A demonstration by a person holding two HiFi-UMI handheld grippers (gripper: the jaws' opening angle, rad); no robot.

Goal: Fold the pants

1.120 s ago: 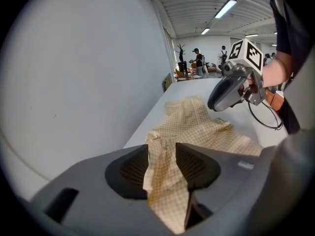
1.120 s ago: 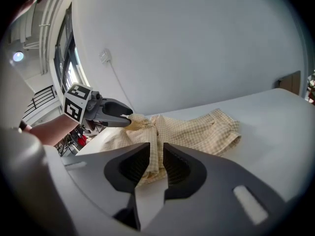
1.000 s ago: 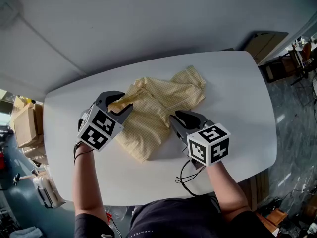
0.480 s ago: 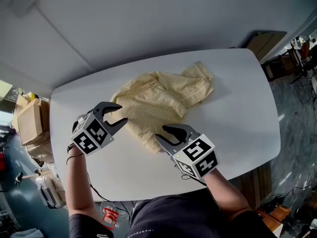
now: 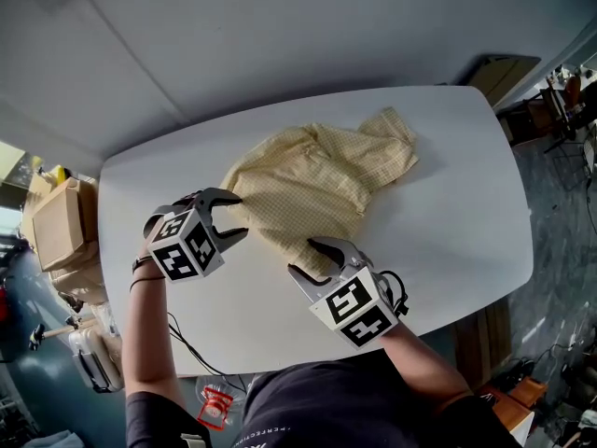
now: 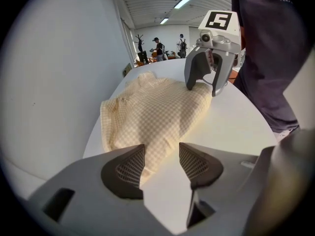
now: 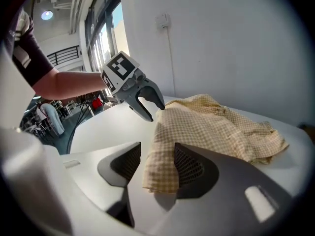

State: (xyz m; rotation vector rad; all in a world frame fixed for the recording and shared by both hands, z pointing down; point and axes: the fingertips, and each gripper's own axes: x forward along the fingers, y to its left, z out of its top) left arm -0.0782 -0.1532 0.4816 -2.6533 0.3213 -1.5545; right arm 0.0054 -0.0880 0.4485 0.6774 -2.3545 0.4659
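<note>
The pants (image 5: 317,180), pale yellow checked cloth, lie crumpled in a loose spread on the white table (image 5: 457,203). My left gripper (image 5: 238,216) is at their left edge and my right gripper (image 5: 312,258) at their near corner. Both have just been opening and now stand open. In the left gripper view (image 6: 160,163) the pants (image 6: 152,109) reach in beside the left pad without being pressed, and the right gripper (image 6: 202,90) is beyond. In the right gripper view (image 7: 157,166) a loose hem of the pants (image 7: 221,127) lies between the pads, with the left gripper (image 7: 155,113) ahead.
A grey wall runs behind the table's far edge. Cardboard boxes (image 5: 56,227) stand on the floor to the left, and a cable (image 5: 187,353) hangs below the near edge. My body is close against the near side. Distant people (image 6: 160,47) stand across the hall.
Both grippers have drawn back toward the near side of the table and opened. The cloth they gripped now lies loose, spread wider and flatter.
</note>
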